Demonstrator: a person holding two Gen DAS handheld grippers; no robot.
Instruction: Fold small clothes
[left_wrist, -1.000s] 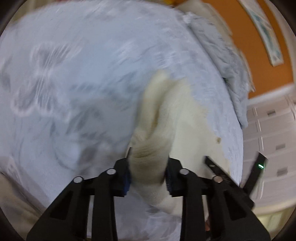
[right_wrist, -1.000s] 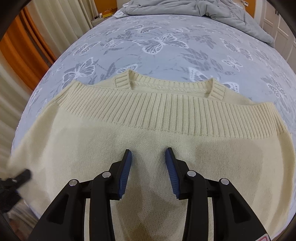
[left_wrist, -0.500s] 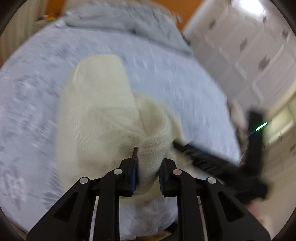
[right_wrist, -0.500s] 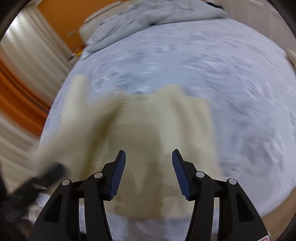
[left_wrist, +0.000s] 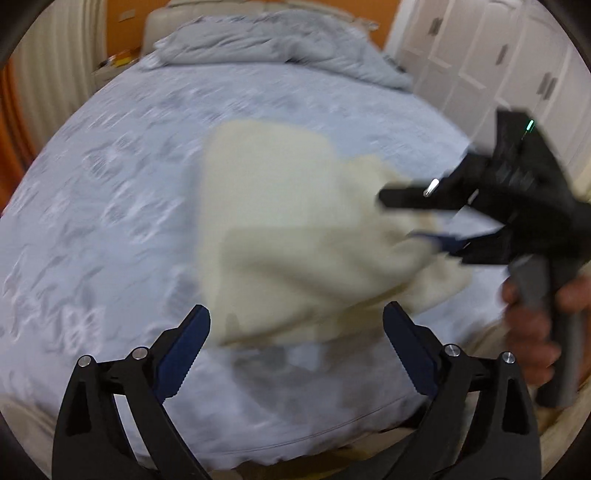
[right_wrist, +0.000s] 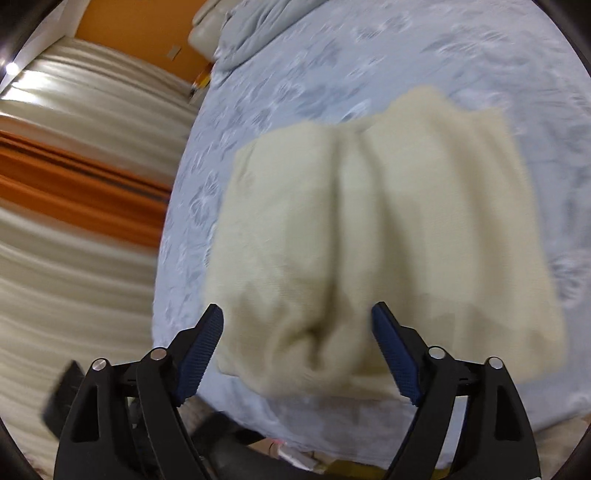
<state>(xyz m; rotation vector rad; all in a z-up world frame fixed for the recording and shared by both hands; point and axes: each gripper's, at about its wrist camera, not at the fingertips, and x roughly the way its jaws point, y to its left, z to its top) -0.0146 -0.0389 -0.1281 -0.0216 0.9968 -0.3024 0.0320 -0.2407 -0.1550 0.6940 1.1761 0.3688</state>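
A cream knit sweater lies folded on the bed near its front edge; it also shows in the right wrist view, with a raised crease down its middle. My left gripper is open and empty, just in front of the sweater's near edge. My right gripper is open, its jaws spread to either side of the sweater's near edge, holding nothing. In the left wrist view the right gripper reaches in from the right over the sweater's right side. Both views are blurred by motion.
The bed has a pale blue sheet with butterfly print. A grey duvet is bunched at the far end. White cupboards stand to the right, striped curtains to the left.
My left gripper has let go of the sweater part it held and opened wide. The sweater now lies folded narrower. My right gripper has opened wider and swung to the sweater's right side.
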